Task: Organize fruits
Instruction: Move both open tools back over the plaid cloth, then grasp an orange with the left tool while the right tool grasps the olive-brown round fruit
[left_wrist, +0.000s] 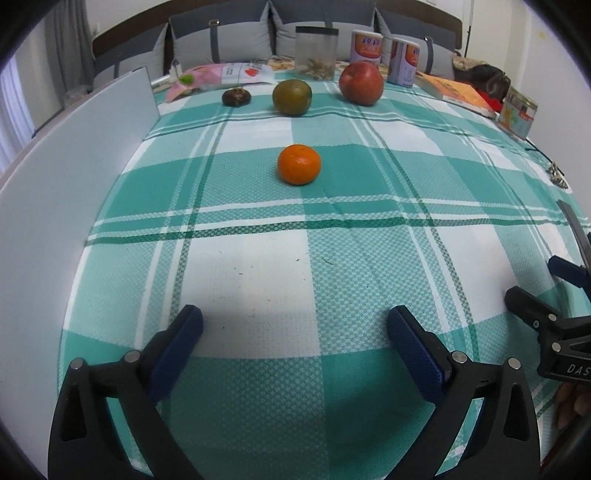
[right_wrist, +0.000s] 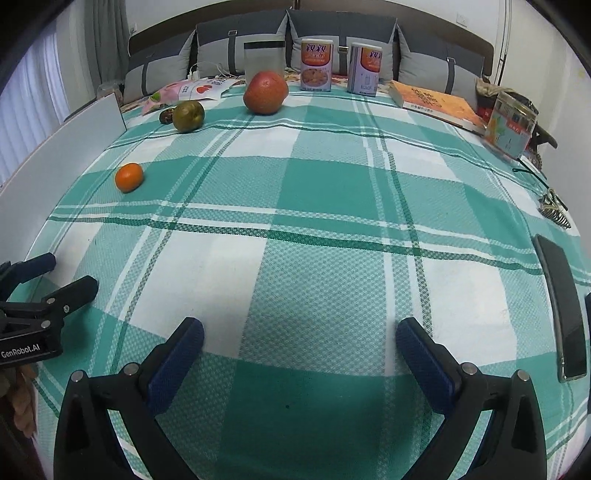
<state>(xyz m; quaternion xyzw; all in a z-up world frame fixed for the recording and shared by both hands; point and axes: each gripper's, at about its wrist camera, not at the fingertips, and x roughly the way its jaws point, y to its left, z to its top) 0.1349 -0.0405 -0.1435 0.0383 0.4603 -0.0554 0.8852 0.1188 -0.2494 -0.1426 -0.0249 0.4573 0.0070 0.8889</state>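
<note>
An orange tangerine (left_wrist: 299, 164) lies alone mid-table on the green checked cloth; it also shows in the right wrist view (right_wrist: 129, 177). Behind it in a row lie a small dark brown fruit (left_wrist: 236, 97), a green-brown citrus (left_wrist: 291, 97) and a red apple (left_wrist: 361, 83). The right wrist view shows the same row: dark fruit (right_wrist: 166, 116), green citrus (right_wrist: 188, 116), apple (right_wrist: 265, 92). My left gripper (left_wrist: 295, 325) is open and empty near the table's front. My right gripper (right_wrist: 300, 334) is open and empty, to the right of the left one.
A white board (left_wrist: 74, 177) stands along the table's left side. At the back stand a clear jar (left_wrist: 316, 52), two printed tins (right_wrist: 316, 64), a snack bag (left_wrist: 229, 75), a book (right_wrist: 436, 103) and a box (right_wrist: 509, 123). A phone (right_wrist: 563, 310) and keys (right_wrist: 552, 208) lie at right.
</note>
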